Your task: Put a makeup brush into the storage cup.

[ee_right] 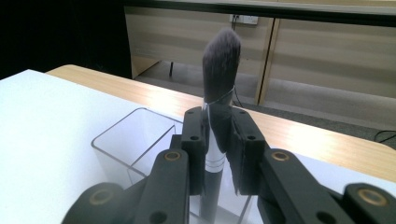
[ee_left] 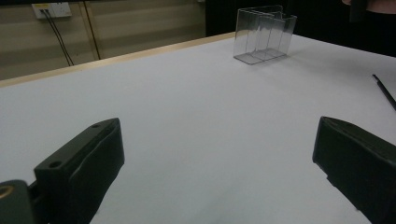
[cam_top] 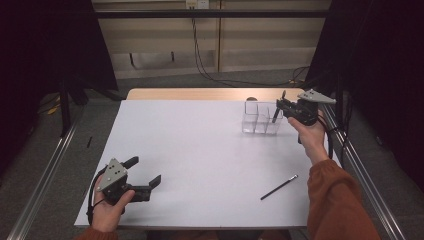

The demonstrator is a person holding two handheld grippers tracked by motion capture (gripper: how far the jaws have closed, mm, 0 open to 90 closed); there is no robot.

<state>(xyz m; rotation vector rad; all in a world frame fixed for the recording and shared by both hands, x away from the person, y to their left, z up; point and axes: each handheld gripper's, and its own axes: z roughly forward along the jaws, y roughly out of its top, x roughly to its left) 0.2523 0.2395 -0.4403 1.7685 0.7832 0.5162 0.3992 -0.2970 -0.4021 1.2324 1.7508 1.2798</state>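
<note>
A makeup brush (ee_right: pixel 220 60) with dark bristles pointing up stands upright in my right gripper (ee_right: pixel 219 135), which is shut on its silver and black handle. The handle's lower end reaches down into a clear compartmented box (ee_right: pixel 135 144). From above, that right gripper (cam_top: pixel 280 107) hovers at the right end of the clear box (cam_top: pixel 261 118) near the table's far right. My left gripper (cam_top: pixel 145 171) rests low at the near left, open with nothing between its fingers. In its own view the left gripper (ee_left: pixel 219 154) faces the clear box (ee_left: pixel 264 35) across the table.
A thin black stick-like brush or pencil (cam_top: pixel 279 187) lies on the white table sheet (cam_top: pixel 190 150) at the near right; the thin black stick (ee_left: pixel 385 91) also shows at the right edge of the left gripper view. A wooden table edge (cam_top: pixel 200 94) runs along the far side.
</note>
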